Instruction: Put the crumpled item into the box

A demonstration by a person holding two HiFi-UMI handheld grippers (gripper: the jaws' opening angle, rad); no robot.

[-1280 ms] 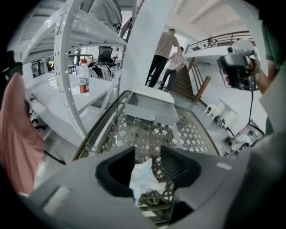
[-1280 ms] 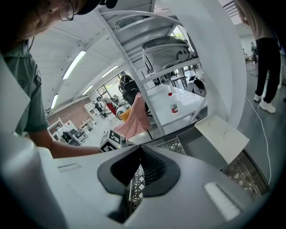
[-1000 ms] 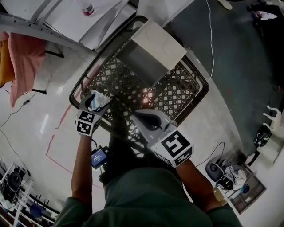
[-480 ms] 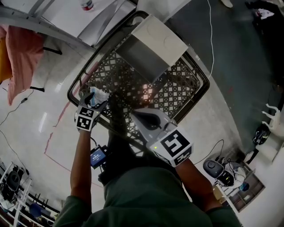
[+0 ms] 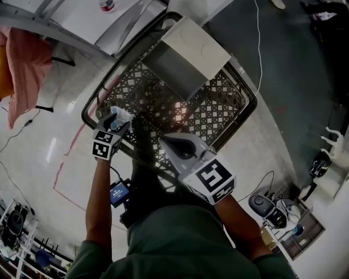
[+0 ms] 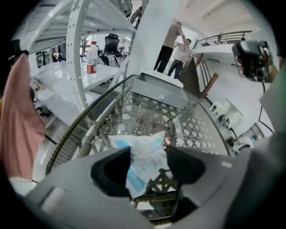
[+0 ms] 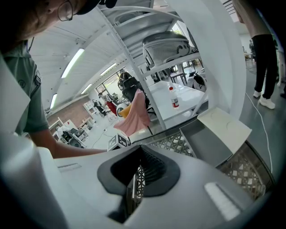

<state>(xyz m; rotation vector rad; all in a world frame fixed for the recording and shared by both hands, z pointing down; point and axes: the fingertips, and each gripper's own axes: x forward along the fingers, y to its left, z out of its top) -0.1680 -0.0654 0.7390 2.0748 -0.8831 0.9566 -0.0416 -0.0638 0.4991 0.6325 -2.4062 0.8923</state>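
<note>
A crumpled white and blue item sits at the near left rim of a black lattice basket. My left gripper has the item between its jaws. The jaws are closing, and both pads touch the item's sides. An open white box stands in the far end of the basket, beyond the item. My right gripper hovers over the basket's near rim, shut with nothing in it.
A pink cloth hangs at the left. White shelving holds a bottle behind the basket. Two people stand far off. Cables and gear lie on the floor to the right.
My left gripper has edged forward toward the basket's rim with the crumpled item at its tips. The right gripper has barely moved.
</note>
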